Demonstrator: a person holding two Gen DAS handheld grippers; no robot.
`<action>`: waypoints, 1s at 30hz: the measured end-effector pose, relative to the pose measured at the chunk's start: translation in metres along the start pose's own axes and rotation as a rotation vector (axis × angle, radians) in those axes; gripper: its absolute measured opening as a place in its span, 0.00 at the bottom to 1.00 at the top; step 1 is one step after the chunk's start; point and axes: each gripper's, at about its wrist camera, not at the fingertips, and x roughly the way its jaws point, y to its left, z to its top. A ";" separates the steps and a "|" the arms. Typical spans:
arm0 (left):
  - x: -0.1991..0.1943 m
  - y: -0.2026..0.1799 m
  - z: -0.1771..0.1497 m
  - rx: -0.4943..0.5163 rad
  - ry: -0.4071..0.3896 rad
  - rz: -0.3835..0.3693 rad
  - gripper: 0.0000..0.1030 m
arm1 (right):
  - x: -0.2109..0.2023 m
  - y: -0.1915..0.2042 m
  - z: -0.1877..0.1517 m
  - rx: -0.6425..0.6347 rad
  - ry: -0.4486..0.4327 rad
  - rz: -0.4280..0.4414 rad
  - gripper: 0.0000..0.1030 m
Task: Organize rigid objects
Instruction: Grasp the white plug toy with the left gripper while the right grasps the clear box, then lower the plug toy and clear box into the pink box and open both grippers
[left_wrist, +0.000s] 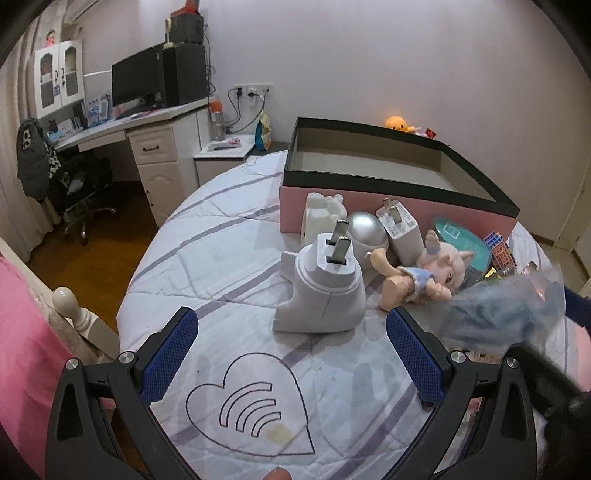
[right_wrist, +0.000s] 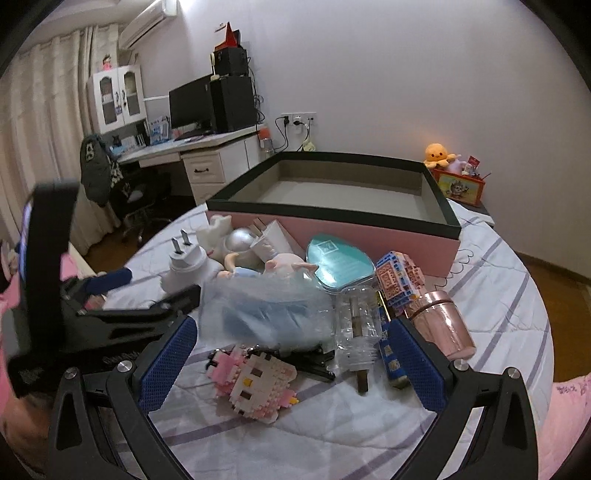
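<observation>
A pink box with a dark rim (left_wrist: 369, 173) (right_wrist: 332, 210) stands empty on the bed. In front of it lies a pile: a white plug adapter (left_wrist: 321, 291) (right_wrist: 184, 266), a doll (left_wrist: 421, 273), a teal heart tin (right_wrist: 336, 266), a clear bottle (right_wrist: 358, 325), a copper cup (right_wrist: 443, 325), a block-built cat (right_wrist: 255, 380) and a plastic bag (right_wrist: 266, 310). My left gripper (left_wrist: 291, 354) is open just short of the adapter. Over the block cat, my right gripper (right_wrist: 291, 362) also stands open.
A desk (left_wrist: 140, 122) with a monitor and an office chair (left_wrist: 74, 184) stand left of the bed. A nightstand (left_wrist: 221, 155) sits at the bed's head. The bed's quilt (left_wrist: 236, 369) is bare in front of the pile. A toy-filled red box (right_wrist: 461, 188) stands back right.
</observation>
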 end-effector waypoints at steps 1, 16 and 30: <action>0.000 0.000 0.002 -0.001 0.001 -0.004 1.00 | 0.005 0.000 0.000 0.002 0.007 0.001 1.00; 0.028 0.002 0.009 -0.041 0.108 -0.094 0.56 | 0.012 -0.011 -0.001 0.028 0.031 0.007 0.61; -0.012 0.002 0.006 -0.035 0.024 -0.141 0.56 | -0.018 -0.020 0.013 0.055 -0.033 0.049 0.61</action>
